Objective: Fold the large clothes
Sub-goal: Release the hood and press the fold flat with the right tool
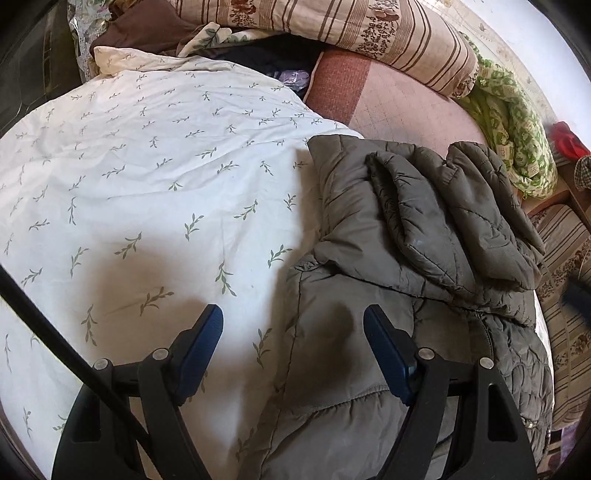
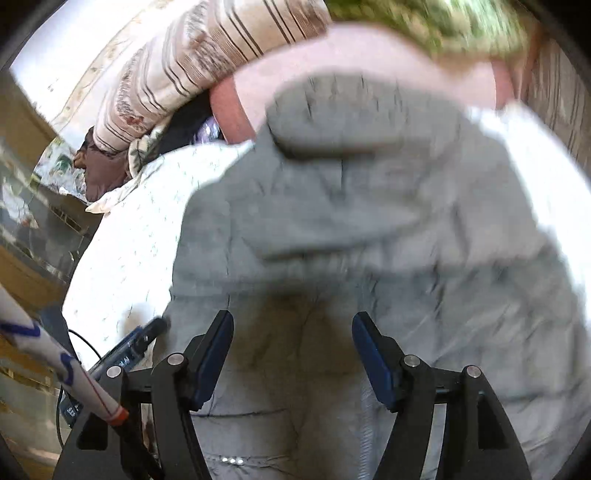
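Both grippers sit low in their own views with jaws spread wide and nothing between the pads: left gripper [image 1: 293, 332] hangs over the near left edge of the grey puffer jacket [image 1: 424, 236], right gripper [image 2: 291, 339] over its lower middle panel. Jacket lies on the white leaf-print duvet [image 1: 129, 166] on the bed, body flat, both sleeves [image 1: 413, 206] already thrown across the chest. Striped floral bedding [image 1: 351, 26] and a green patterned blanket [image 1: 517, 122] are piled behind. Right view is blurred, so fabric detail there is unclear. Looks like mid-fold, between grabs: sleeves in, body not yet doubled. Next move probably calls for pinching the near hem at two corners and carrying it toward the collar, keeping the sleeves from sliding off.
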